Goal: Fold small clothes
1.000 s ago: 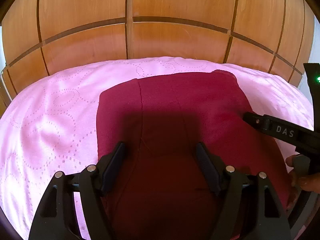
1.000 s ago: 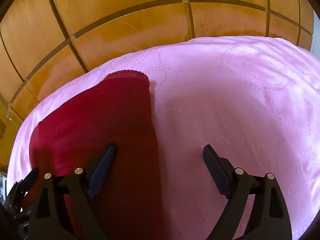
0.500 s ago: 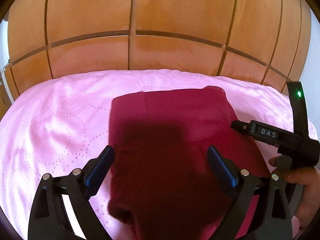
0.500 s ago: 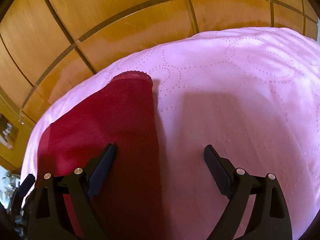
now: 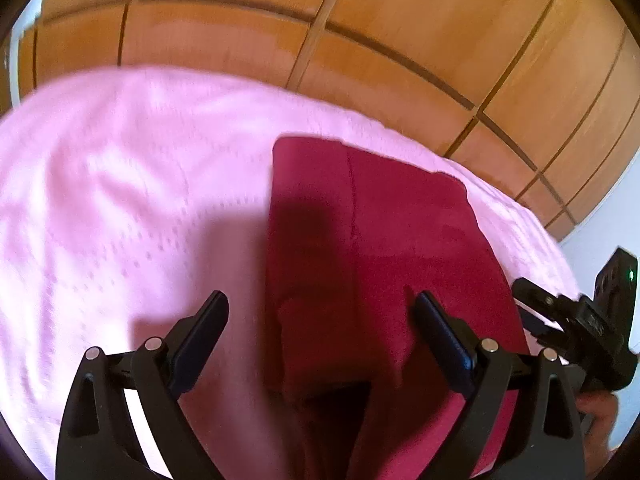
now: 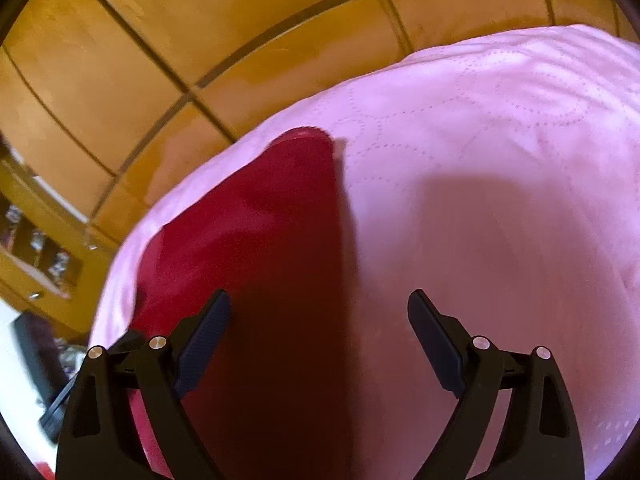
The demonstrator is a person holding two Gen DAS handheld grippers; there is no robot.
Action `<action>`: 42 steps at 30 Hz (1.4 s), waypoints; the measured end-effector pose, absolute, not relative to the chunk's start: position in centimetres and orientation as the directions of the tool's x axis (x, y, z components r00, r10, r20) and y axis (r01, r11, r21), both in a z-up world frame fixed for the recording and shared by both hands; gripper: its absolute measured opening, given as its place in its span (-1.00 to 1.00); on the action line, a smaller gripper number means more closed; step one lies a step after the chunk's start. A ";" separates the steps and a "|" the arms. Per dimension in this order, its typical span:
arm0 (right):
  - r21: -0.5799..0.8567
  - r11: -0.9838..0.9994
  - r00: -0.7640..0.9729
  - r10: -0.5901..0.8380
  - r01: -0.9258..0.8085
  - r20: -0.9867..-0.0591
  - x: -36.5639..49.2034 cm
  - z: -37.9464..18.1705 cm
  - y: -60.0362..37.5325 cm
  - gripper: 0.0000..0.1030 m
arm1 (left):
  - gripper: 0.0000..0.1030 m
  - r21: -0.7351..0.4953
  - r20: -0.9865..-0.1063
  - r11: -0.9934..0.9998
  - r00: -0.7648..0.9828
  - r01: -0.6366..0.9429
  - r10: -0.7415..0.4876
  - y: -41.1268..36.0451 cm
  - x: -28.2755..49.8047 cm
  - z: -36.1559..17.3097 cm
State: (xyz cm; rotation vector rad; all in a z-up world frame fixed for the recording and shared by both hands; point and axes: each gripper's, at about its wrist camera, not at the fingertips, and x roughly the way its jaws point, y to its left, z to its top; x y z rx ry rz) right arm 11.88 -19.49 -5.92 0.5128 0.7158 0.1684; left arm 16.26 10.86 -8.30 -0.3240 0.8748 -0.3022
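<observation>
Fingers point(image 5: 438, 334) spread, red garment point(image 5: 360, 240) on bedspread point(image 5: 120, 200)

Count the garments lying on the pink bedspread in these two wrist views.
1. A single dark red garment lies folded on the pink bedspread, between and ahead of the open left gripper and open right gripper. Anything behind the cameras is unseen.

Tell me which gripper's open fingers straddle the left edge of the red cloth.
The left gripper: one finger over the pink sheet, the other over the red cloth. The right gripper straddles the right edge.
</observation>
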 end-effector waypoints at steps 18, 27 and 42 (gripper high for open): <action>0.703 0.708 0.673 0.553 -0.068 -0.491 11.6 -8.8 -20.4 0.66 | 0.96 -0.453 -0.761 0.863 0.409 0.222 -0.504 9.1 18.4 -10.7; 0.714 0.692 0.694 0.565 -0.105 -0.446 11.4 -8.9 -20.5 0.87 | 0.97 -0.470 -0.742 0.849 0.412 0.242 -0.529 9.5 18.4 -10.9; 0.731 0.668 0.626 0.631 -0.139 -0.458 12.6 -9.0 -20.2 0.47 | 0.93 -0.484 -0.753 0.826 0.343 0.289 -0.561 9.1 19.2 -10.6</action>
